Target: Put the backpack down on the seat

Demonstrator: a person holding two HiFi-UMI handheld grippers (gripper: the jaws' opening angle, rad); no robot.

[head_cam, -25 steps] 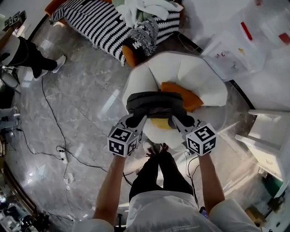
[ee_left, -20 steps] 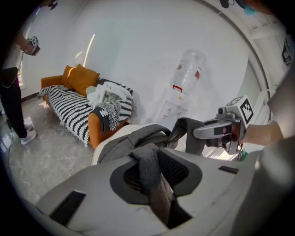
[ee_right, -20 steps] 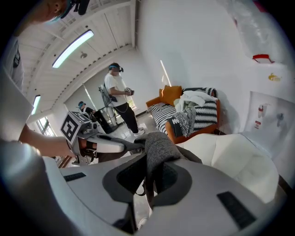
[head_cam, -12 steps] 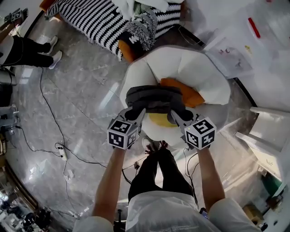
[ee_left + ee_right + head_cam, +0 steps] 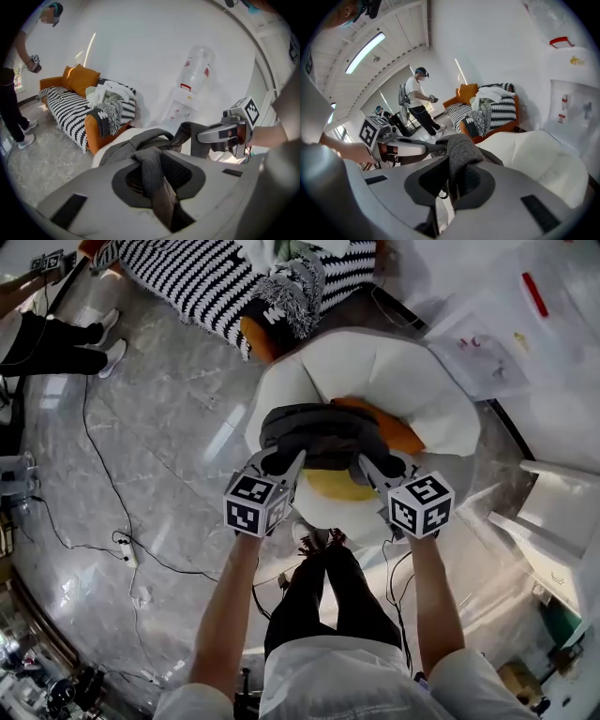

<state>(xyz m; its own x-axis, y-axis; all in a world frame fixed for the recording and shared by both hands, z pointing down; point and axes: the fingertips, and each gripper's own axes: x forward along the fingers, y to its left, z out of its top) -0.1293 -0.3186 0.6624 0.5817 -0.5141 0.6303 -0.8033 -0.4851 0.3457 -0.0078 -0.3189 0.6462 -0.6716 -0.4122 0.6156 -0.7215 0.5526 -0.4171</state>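
The left gripper (image 5: 282,465) is pinched on a grey strap (image 5: 157,180) of the backpack (image 5: 323,435); in the left gripper view the webbing runs straight through the gap between the jaws, which are nearly closed on it. The right gripper (image 5: 375,471) is clamped in the same way on a second strap (image 5: 461,152), with thick grey fabric bunched between its jaws. The backpack hangs between the two grippers, just ahead of their tips, and spans from one to the other. Directly beyond and below both grippers is the white seat (image 5: 412,381), and the bag sits over its middle (the views do not show whether its base touches the seat). An orange cushion (image 5: 401,439) lies on the seat just beyond the right gripper's tip, partly under the bag's end; a yellow cushion (image 5: 343,486) shows between the grippers, below the bag. Farther ahead of the left gripper stands a sofa (image 5: 251,337) under a striped blanket (image 5: 202,282). Well off to the left gripper's outer side a person (image 5: 52,338) stands on the grey floor (image 5: 159,446), where a cable (image 5: 103,470) trails.
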